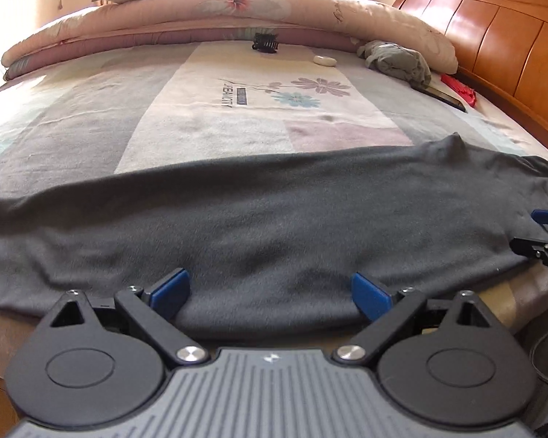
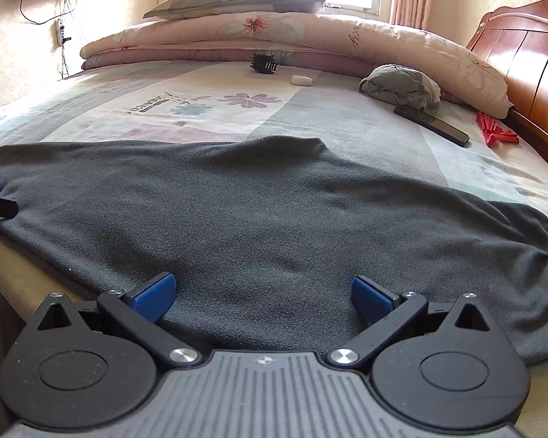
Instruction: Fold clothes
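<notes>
Both tools [image 1: 270, 294] [image 2: 263, 297] gape above dark trousers [image 2: 274, 226].

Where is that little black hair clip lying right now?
The hair clip lies far back on the bed, against the folded quilt, just left of a small white case in both views.

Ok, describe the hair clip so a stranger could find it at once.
Start at the folded pink quilt along the far side of the bed. The hair clip lies on the sheet right at the quilt's near edge, about midway along. It is black and toothed, unlike the smooth white case just right of it.
</notes>
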`<state>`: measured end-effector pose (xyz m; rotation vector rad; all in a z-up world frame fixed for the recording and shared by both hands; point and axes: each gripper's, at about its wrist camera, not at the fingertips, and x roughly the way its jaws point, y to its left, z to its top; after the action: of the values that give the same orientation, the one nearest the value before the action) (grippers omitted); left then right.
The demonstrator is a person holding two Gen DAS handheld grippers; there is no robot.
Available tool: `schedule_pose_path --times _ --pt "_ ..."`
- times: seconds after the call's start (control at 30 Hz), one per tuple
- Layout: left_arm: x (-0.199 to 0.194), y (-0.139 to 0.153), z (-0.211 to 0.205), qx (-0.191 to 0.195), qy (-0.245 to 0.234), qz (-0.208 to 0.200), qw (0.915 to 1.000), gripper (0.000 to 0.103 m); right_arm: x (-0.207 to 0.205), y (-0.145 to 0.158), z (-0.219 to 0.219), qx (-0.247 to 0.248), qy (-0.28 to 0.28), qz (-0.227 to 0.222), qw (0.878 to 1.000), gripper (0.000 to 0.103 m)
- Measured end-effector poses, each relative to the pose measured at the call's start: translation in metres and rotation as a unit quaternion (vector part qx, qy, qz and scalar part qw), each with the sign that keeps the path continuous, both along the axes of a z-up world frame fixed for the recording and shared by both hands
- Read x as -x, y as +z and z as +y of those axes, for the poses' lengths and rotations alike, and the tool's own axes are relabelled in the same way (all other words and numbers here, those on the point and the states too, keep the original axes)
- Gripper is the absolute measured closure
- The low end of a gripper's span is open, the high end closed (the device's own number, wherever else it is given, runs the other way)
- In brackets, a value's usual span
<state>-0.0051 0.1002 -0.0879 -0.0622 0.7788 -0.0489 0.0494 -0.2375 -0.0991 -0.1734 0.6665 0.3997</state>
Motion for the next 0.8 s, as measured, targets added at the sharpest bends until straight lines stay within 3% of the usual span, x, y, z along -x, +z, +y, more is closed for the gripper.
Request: schedule_pose_path --times 0.07,0.2,0.33,0.5,0.6,0.67,0.73,0.8 --pt "0.001 0.01 0.009 -0.009 -0.003 0.0 1.0 0.007 0.0 0.0 0.0 0.001 -0.001 0.001 1.0 0.0" --pt "-0.018 0.029 0.046 -0.051 0.027 -0.038 0.9976 0.007 0.0 0.001 0.002 0.003 -0.006 0.004 1.0 0.0" --pt "-0.037 0.023 0.1 -0.018 0.066 -0.056 0.9961 0.008 0.0 0.002 0.003 0.007 -0.014 0.007 1.0 0.0" --pt "-0.042 -0.003 0.157 -0.009 0.136 -0.024 0.9904 0.009 -0.001 0.003 0.005 0.011 -0.02 0.015 1.0 0.0" --pt "-0.029 0.003 0.175 0.018 0.136 -0.043 0.9896 0.01 -0.002 0.004 0.005 0.012 -0.021 0.017 1.0 0.0" --pt "-0.022 0.011 0.173 0.01 0.147 -0.046 0.988 0.01 -0.002 0.004 0.005 0.011 -0.023 0.018 1.0 0.0" --pt "-0.015 0.017 0.165 0.013 0.129 -0.052 0.9902 0.01 -0.002 0.004 0.006 0.01 -0.025 0.018 0.999 0.0" --pt "-0.006 0.017 0.159 0.049 0.103 -0.056 0.9919 0.01 -0.003 0.004 0.006 0.01 -0.028 0.018 0.999 0.0"
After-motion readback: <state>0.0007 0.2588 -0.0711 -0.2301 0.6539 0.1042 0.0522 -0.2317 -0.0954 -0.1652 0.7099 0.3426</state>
